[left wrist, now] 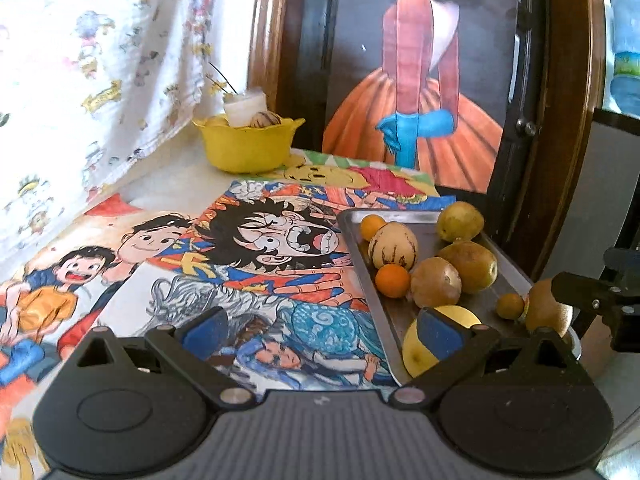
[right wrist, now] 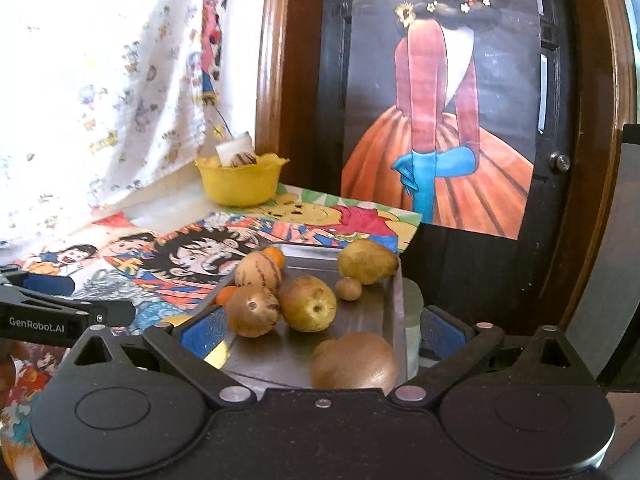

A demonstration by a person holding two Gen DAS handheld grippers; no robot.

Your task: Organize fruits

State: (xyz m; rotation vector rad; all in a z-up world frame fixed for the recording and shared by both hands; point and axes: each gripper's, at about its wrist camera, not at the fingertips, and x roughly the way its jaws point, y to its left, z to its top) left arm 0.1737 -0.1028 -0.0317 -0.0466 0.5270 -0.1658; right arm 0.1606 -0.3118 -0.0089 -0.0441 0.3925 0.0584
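Both grippers stand released and empty: the left gripper hovers over the drawn paper sheets at the near-left edge of the flat steel tray, and the right gripper spreads its blue pads around the tray's near end, where a round brown fruit lies between them. The other fruits, striped, brownish and orange, lie loose on the tray, while the yellow plastic bowl well behind already holds a striped one. To grasp well, I would centre the pads on the brown fruit's widest part and close gently, since it looks likely to roll on the smooth metal.
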